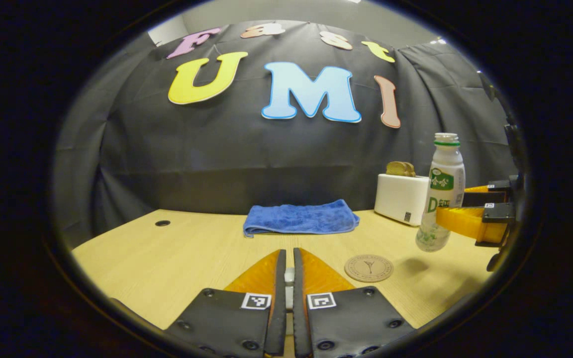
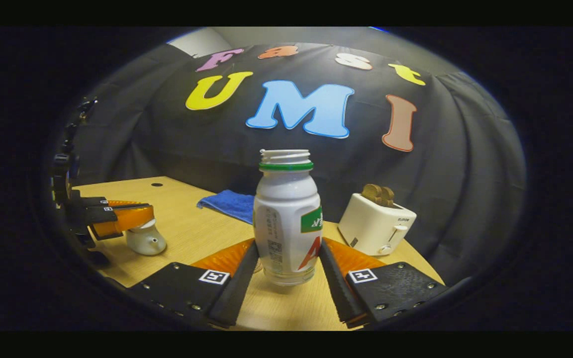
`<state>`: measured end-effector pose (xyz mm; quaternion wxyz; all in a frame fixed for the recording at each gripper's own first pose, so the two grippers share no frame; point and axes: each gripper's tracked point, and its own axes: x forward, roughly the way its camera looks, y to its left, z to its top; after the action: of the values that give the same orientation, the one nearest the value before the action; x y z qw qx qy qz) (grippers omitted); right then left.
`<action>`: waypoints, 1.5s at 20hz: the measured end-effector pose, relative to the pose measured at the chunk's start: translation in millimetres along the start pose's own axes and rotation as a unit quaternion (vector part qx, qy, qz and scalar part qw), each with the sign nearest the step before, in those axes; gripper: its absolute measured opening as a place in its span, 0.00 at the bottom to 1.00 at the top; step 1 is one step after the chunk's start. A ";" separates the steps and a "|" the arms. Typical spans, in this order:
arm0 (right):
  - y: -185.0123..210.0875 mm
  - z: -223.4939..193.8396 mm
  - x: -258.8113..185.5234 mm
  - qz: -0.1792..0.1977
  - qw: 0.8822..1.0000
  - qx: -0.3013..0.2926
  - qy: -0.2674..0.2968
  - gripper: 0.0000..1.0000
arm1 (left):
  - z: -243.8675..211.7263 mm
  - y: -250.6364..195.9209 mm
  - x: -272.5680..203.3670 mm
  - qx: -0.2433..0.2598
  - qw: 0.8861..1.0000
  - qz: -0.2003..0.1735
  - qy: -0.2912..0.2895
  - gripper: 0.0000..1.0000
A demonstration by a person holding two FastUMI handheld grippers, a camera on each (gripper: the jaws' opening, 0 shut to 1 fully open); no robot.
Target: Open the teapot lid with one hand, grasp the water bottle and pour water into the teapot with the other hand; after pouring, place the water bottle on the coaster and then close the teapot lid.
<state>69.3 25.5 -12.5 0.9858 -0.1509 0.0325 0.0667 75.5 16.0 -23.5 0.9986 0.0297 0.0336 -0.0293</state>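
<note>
Your right gripper clamps the uncapped water bottle upright above the table, near the coaster, your left gripper pinches the teapot lid over the teapot, 2 fingers nearly together.

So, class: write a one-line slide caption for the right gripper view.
Right gripper shut on the uncapped water bottle above the table, toaster behind.

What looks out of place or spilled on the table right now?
Nothing looks spilled or damaged. Only the uncapped water bottle stands out: the right gripper holds it, apparently lifted off the table, near the coaster.
</note>
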 end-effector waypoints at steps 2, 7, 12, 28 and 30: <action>-0.6 -1.7 1.2 0.002 1.000 0.000 0.000 0.72 | 0.1 1.9 0.0 0.003 1.000 0.005 -0.002 0.16; 0.1 -2.2 1.0 0.009 1.000 0.001 -0.001 0.72 | -3.1 6.5 0.8 0.004 1.000 0.010 -0.001 0.16; 4.6 -1.7 1.5 0.014 1.000 -0.008 -0.001 0.72 | -3.3 7.6 0.2 0.002 1.000 0.011 -0.001 0.17; 11.5 -4.6 11.3 0.026 1.000 0.016 0.003 0.72 | 10.7 2.9 -9.4 -0.008 1.000 0.003 -0.027 0.43; 13.1 -2.5 19.7 0.029 0.999 0.017 0.003 0.72 | 10.1 5.8 -11.3 -0.010 1.000 0.005 -0.028 0.42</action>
<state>86.8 39.6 -20.3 0.9857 -0.1337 0.0409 0.0939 65.2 21.8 -12.3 0.9995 0.0195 0.0062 -0.0251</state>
